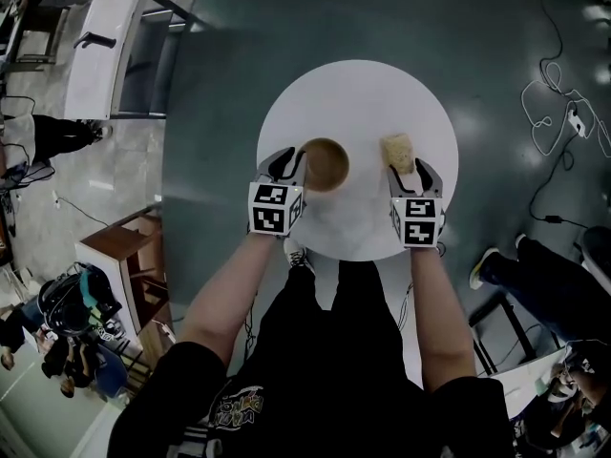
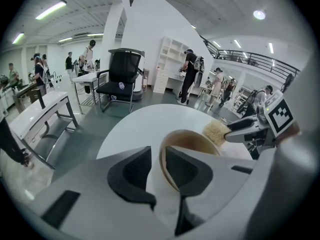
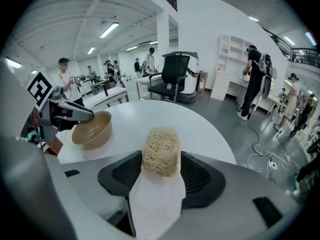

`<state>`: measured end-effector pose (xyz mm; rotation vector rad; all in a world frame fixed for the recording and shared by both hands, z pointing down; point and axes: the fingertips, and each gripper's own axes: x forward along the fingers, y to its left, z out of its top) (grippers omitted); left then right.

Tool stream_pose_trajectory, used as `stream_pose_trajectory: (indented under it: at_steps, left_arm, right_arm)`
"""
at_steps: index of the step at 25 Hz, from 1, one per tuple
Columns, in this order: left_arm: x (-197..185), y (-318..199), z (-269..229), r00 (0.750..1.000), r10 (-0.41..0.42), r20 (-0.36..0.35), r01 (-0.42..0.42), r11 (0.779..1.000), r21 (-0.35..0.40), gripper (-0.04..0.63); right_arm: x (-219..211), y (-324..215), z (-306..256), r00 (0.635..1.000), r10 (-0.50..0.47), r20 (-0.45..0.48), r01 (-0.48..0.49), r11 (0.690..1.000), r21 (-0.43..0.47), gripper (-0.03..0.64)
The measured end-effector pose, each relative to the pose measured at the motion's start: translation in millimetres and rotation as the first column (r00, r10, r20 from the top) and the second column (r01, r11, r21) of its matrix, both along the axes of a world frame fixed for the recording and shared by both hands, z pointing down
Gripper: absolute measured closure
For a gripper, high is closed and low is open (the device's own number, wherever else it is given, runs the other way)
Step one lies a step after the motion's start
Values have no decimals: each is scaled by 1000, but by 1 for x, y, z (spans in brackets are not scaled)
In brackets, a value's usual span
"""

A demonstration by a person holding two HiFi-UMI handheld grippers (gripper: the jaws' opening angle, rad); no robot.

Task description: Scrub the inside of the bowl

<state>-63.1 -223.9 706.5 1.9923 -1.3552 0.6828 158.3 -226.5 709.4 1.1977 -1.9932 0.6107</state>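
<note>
Round white tabletop [image 1: 358,93]. Left gripper [image 2: 156,159]: fingers slack astride bowl [image 2: 192,141] rim. Right gripper [image 3: 161,171]: fingers wide about sponge [image 3: 161,151], seemingly ungripped. Sponge pickup pending: clamp, lift.

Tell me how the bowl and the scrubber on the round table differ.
The bowl is smooth, round and hollow; the scrubber is a rough, fibrous block. The bowl is darker tan, the scrubber paler. The bowl's rim sits between the left gripper's jaws, the scrubber between the right gripper's. Both rest on the white table.
</note>
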Motion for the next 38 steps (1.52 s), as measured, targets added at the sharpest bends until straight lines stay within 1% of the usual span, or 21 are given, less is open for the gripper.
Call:
stream_pose_trajectory:
  at_steps: [7,14,15,16,17,18,22,27,30,34,38]
  left_arm:
    - [-16,10,-38,1000,14,9,-14,997,76,512]
    - [-33,41,-86,999,33,-21,-30,992,123,518]
    - [-36,48,-92,999,41,-20,-38,991,125,528]
    - [-38,56,-98,999,48,-19,-45,991,126,552]
    - [-40,65,-103,998,55,-21,-52,991,127,574]
    - [-42,73,-109,998,61,-27,-57,990,129,587]
    - [-52,102,-131,996,75,-54,-67,988,138,589]
    - [-66,139,-156,994,78,-73,-66,985,160,589]
    - [-71,160,-170,992,91,-84,-75,981,180,589]
    - [-71,185,-190,986,137,-97,-114,970,213,589]
    - [-65,217,-200,980,170,-108,-143,965,222,589]
  right_arm:
    - [6,6,-41,998,63,12,-64,994,86,382]
    - [-3,34,-92,989,133,67,-141,981,135,385]
    - [-6,41,-98,988,139,71,-147,979,142,422]
    - [-9,48,-105,987,142,73,-152,977,151,518]
    - [-13,56,-112,987,143,78,-154,975,161,568]
    - [-17,63,-118,986,140,87,-153,974,169,591]
    - [-42,91,-144,979,132,156,-160,970,181,595]
    - [-66,129,-174,955,156,253,-205,961,183,595]
    - [-77,152,-188,948,157,275,-219,953,210,595]
    - [-93,183,-209,940,153,305,-231,943,241,595]
    - [-106,220,-222,938,135,318,-221,942,252,595]
